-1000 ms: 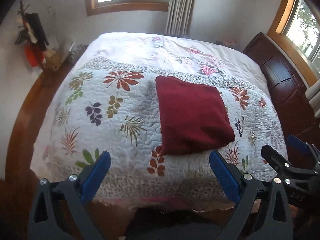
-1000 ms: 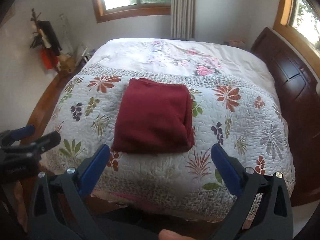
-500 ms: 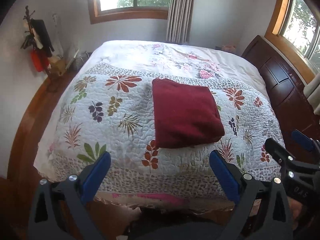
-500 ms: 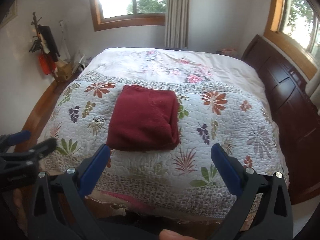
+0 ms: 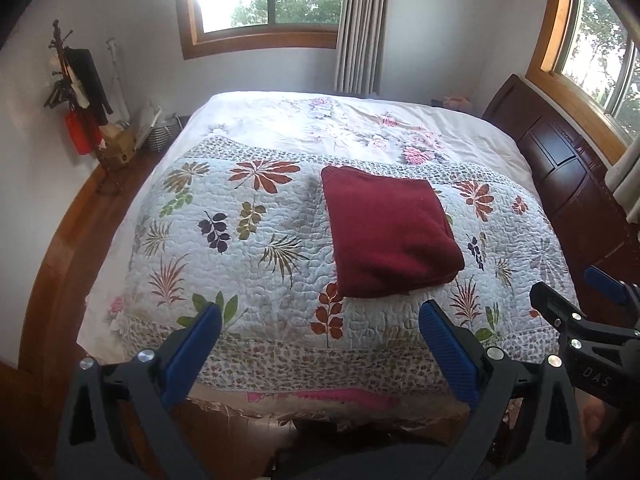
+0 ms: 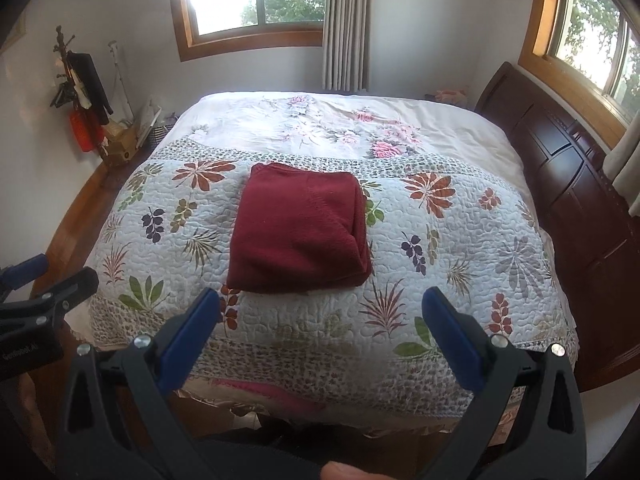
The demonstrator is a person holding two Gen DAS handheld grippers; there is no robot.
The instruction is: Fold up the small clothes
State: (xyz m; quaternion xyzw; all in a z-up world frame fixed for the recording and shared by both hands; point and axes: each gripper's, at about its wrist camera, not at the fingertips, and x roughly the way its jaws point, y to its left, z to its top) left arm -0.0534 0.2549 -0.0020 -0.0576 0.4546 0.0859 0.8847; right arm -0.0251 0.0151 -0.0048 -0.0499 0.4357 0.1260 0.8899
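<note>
Closest in, both tools hang off the foot edge of the bed, not touching anything. The left hand-held gripper [image 5: 318,334] has its blue pads spread wide with nothing between them, and the right hand-held gripper [image 6: 320,320] is the same, wide apart and empty. They sit side by side, and each one pokes into the edge of the other's view. Past the foot edge comes a strip of bare leafy quilt [image 5: 240,240], and then the thing that matters: the dark red garment [image 5: 386,236], already squared into a thick pad, lying flat near the middle of the bed. Its long axis runs roughly from the foot edge toward the far edge, maybe twisted slightly. From the left tool it lies ahead and off to the right; from the right tool the garment [image 6: 300,236] is ahead and a bit left, so it's basically between them. Can't really say which is nearer, looks about even to me. Looks pretty much folded, I'd guess, so any next reach goes straight forward over the foot edge. Beyond it the quilt ends at a pale floral sheet [image 6: 320,124] running to the far edge.
</note>
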